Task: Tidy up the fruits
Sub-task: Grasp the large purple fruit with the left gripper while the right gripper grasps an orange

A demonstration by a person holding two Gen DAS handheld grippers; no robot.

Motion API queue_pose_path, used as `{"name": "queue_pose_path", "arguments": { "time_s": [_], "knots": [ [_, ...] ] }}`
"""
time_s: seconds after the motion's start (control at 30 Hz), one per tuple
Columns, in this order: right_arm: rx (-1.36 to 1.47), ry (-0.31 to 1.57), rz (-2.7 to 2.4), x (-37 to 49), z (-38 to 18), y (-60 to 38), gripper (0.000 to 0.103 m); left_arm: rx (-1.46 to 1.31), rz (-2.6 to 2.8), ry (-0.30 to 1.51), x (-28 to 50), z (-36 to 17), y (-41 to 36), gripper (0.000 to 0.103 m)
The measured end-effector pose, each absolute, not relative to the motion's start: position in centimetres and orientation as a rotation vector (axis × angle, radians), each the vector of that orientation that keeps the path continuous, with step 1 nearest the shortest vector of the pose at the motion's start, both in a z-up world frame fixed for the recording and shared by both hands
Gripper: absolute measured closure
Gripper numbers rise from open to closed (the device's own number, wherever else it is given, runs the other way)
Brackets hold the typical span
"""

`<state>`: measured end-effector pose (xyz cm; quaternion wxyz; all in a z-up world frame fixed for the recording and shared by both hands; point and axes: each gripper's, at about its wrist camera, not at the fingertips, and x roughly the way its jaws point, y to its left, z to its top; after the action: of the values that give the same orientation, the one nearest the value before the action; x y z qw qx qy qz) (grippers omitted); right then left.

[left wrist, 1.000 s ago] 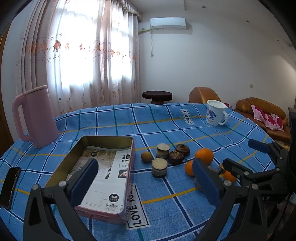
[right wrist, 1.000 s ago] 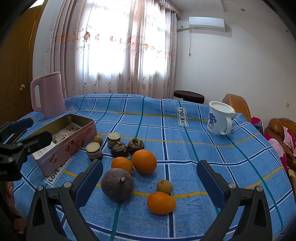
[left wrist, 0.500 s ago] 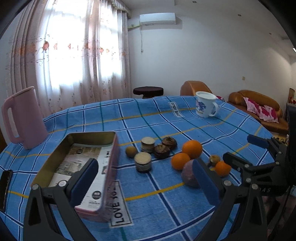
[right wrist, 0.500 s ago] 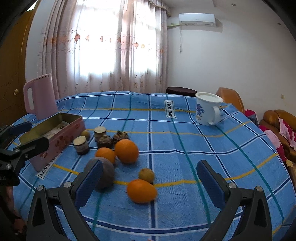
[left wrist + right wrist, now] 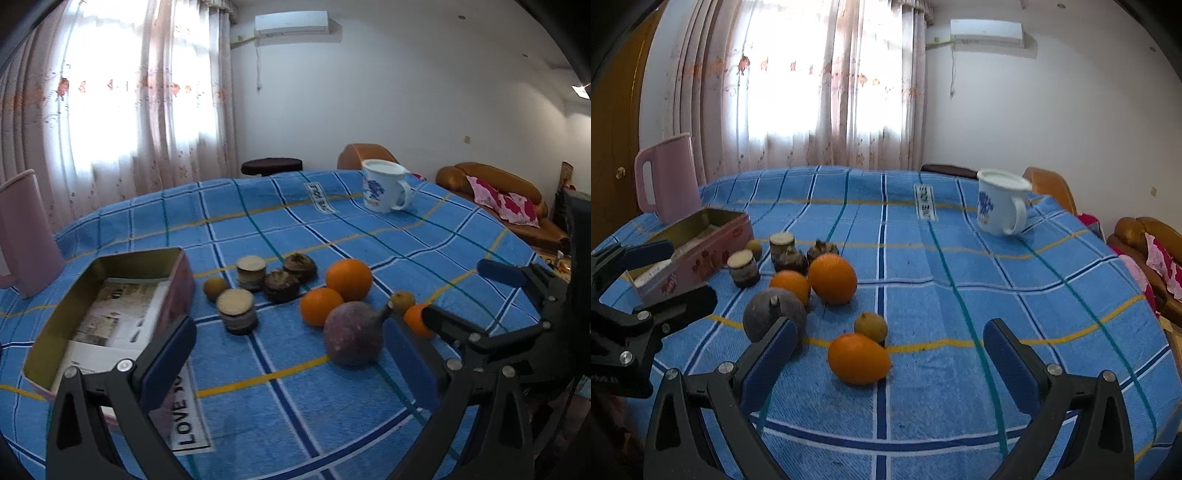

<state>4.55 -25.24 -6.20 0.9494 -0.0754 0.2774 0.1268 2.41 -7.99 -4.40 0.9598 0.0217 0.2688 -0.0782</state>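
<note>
Fruits sit loose on the blue checked desk [image 5: 1015,266]: a purple round fruit [image 5: 774,314] touches a small orange [image 5: 790,285], with a bigger orange [image 5: 832,277] at its 2 o'clock. An oval orange [image 5: 857,357] lies nearest the right gripper [image 5: 886,363], a small brownish fruit [image 5: 870,326] touching it at 12 o'clock. Two dark cakes [image 5: 280,284] and two cut cylinders [image 5: 236,310] lie between the oranges and the open tin [image 5: 110,306]. Right gripper is spread wide, holding nothing. Left gripper [image 5: 291,363] is equally wide and empty, the purple fruit beside its right finger. A white mug [image 5: 1001,206] stands at 1 o'clock, a pink jug [image 5: 666,177] at 10.
</note>
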Motion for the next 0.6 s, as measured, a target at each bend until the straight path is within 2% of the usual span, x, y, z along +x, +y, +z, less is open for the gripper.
{"name": "queue_pose_path", "arguments": {
  "time_s": [0.03,0.07,0.17,0.27,0.33,0.37,0.6],
  "knots": [
    [-0.153,0.577,0.264,4.7,-6.4,-25.2,0.003,0.043,-0.167,0.55,2.6,-4.5,-8.1,0.0],
    [-0.149,0.602,0.279,5.0,-6.8,-25.2,0.008,0.04,-0.18,0.559,2.7,-4.6,-8.3,0.0],
    [-0.142,0.659,0.312,5.7,-7.7,-25.1,0.035,0.04,-0.206,0.579,3.2,-4.8,-8.8,0.0],
    [-0.137,0.674,0.342,5.8,-7.9,-25.0,0.039,0.034,-0.223,0.603,3.8,-5.1,-9.1,0.0],
    [-0.126,0.695,0.395,5.8,-8.1,-24.9,0.05,0.026,-0.24,0.626,4.3,-5.3,-9.3,0.0],
    [-0.103,0.704,0.424,5.8,-8.2,-25.1,0.059,0.027,-0.244,0.63,4.4,-5.4,-9.5,0.0],
    [-0.071,0.667,0.4,4.7,-8.0,-26.6,0.059,0.035,-0.277,0.668,5.7,-5.8,-10.5,0.001]
  ]
}}
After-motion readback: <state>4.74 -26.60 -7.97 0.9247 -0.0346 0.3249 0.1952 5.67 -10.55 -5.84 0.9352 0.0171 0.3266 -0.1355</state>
